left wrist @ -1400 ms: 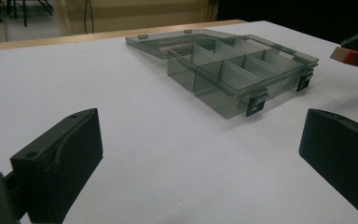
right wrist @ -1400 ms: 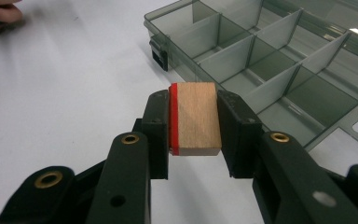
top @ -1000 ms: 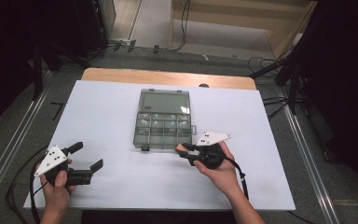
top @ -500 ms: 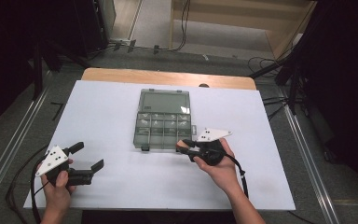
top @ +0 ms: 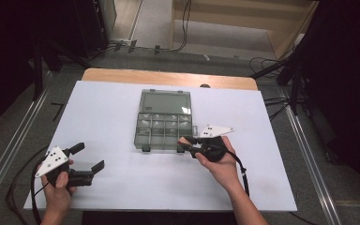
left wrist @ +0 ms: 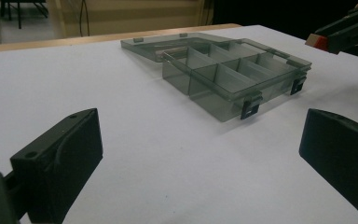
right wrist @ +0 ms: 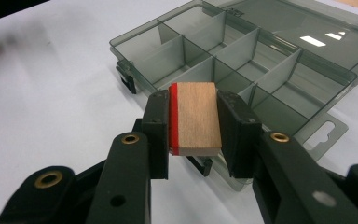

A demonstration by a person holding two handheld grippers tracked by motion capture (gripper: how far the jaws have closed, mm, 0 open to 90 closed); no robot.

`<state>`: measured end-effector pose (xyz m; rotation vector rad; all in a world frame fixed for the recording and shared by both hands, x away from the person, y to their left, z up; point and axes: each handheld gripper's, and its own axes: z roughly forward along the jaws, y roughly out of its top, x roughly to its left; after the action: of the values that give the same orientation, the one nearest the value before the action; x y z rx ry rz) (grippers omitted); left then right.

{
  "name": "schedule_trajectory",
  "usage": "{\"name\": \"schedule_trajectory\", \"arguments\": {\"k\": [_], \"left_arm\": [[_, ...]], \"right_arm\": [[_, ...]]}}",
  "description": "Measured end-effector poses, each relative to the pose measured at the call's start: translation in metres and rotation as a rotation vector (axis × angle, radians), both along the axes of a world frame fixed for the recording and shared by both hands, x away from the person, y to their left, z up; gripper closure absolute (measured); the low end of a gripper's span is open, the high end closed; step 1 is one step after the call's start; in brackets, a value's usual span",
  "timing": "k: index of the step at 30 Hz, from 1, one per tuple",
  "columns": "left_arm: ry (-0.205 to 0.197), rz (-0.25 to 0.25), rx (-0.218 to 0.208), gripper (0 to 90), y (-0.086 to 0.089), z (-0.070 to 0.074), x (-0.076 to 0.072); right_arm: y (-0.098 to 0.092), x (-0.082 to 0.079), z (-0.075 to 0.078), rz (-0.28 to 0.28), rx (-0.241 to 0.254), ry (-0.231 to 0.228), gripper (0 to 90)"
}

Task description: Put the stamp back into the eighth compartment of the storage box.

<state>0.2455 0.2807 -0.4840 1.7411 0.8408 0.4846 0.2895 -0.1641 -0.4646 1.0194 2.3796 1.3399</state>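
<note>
1. The right gripper (right wrist: 193,135) holds a small wooden block (right wrist: 196,117) between its two jaws, clamped across the short width. The block sits at the jaw tips, just in front of the near edge of the organiser box (right wrist: 242,60).
2. Handling, as a judgement: the block is probably light and rigid, and not fragile. Its flat parallel sides suit a two-jaw grip; the present hold across those sides appears sound.
3. Appearance: a flat rectangular piece of pale wood with visible grain and one red edge strip beside the left-hand jaw.
4. Beyond the block, the box is smoky translucent plastic with divided compartments, its lid open and lying flat behind.
5. The left gripper (top: 88,158) rests on the bench (top: 122,187) with jaws wide and nothing between them, well apart from the box.
</note>
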Motion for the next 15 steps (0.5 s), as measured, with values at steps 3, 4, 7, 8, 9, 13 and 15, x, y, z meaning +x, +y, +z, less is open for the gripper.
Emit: {"name": "schedule_trajectory", "arguments": {"k": [3,4,7,8,9,13,15], "left_arm": [[-0.003,0.002,-0.003,0.0,0.0,0.0,0.0],[-0.003,0.002,-0.002,0.0,0.001,0.0,0.0],[-0.005,0.002,-0.003,0.0,0.001,0.0,0.0],[-0.005,0.001,-0.002,0.0,0.001,0.0,0.0],[-0.005,0.002,-0.002,0.0,0.001,0.0,0.0],[-0.005,0.002,0.002,0.0,0.001,0.0,0.0],[-0.007,0.0,0.002,0.0,0.001,0.0,0.0]], "right_arm": [[0.0,0.002,0.0,-0.007,0.005,0.002,65.0],[-0.001,0.002,0.0,-0.01,0.004,0.002,65.0],[-0.001,0.004,0.0,-0.016,0.008,0.004,65.0],[-0.002,0.005,0.0,-0.017,0.008,0.002,65.0],[-0.002,0.006,0.0,-0.019,0.007,0.002,65.0],[-0.002,0.009,-0.001,-0.031,0.007,0.008,65.0],[-0.002,0.011,-0.002,-0.036,0.005,0.013,65.0]]}}
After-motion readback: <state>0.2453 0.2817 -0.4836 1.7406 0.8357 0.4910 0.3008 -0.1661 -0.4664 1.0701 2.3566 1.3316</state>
